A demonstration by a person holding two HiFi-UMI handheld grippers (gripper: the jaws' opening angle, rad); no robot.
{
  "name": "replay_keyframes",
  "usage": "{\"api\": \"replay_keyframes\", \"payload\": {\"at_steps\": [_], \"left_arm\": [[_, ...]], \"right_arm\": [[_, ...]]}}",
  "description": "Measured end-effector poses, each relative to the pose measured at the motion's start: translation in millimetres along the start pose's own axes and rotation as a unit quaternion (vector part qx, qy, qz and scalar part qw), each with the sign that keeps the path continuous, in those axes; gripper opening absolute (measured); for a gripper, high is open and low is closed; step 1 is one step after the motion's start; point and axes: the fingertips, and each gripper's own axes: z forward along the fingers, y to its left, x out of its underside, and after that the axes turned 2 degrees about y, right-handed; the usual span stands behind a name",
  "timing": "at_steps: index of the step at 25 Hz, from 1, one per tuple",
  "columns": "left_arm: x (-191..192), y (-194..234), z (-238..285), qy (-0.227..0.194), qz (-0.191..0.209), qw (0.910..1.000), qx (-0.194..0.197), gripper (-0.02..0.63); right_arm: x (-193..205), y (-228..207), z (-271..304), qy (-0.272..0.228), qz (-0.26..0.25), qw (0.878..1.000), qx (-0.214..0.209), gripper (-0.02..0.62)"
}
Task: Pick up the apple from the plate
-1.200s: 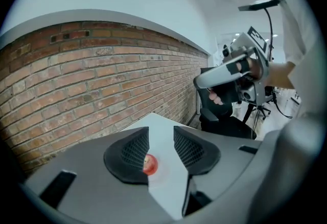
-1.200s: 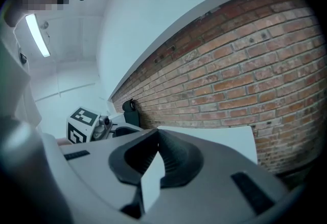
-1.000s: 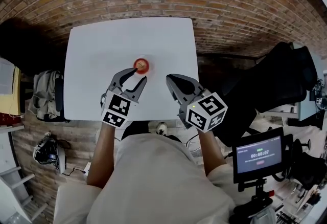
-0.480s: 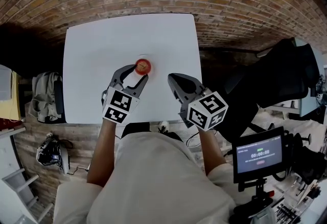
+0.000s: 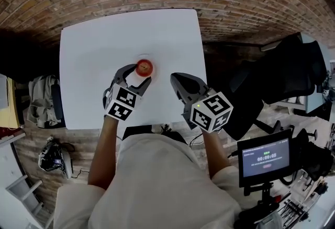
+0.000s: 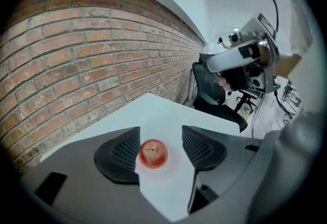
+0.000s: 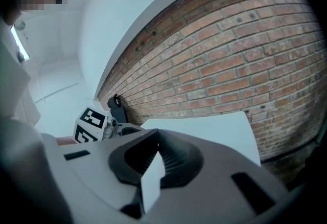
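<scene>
A red apple (image 5: 144,67) sits on a white plate (image 5: 152,60) that barely stands out from the white table (image 5: 94,50). My left gripper (image 5: 136,75) reaches it from the near side, one fingertip on each side of the fruit. In the left gripper view the apple (image 6: 153,153) lies between the dark ribbed pads (image 6: 199,145), closer to the left one. That gripper (image 6: 161,142) is open and its jaws are opening. My right gripper (image 5: 178,80) hovers over the table's near right part, away from the apple. Its jaws (image 7: 157,138) meet at the tips with nothing between them.
The table's near edge (image 5: 157,124) runs just behind both grippers. A black office chair (image 5: 282,81) stands to the right of the table, with a small screen on a stand (image 5: 264,158) nearer me. Bags (image 5: 44,94) lie on the floor at the left.
My left gripper has moved forward and down to the apple, and its jaws have spread wider around it. The right gripper has shifted only a little.
</scene>
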Motion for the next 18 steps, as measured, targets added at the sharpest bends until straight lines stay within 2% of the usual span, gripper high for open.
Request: {"api": "replay_keyframes", "payload": {"at_steps": [8,14,18], "left_arm": [[15.5,9.5,20.1,0.032,0.006,0.9994,0.010,0.269],[27.2,9.4,34.8,0.059,0.012,0.9979,0.025,0.319],[34.0,10.7,43.8,0.070,0.014,0.9970,0.029,0.321]], "right_arm": [[8.7,-10.2,2.7,0.009,0.019,1.000,0.019,0.003],[12.5,-17.1,2.3,0.017,0.029,0.999,0.033,0.003],[17.7,-20.9,1.9,0.023,0.035,0.998,0.039,0.003]]}}
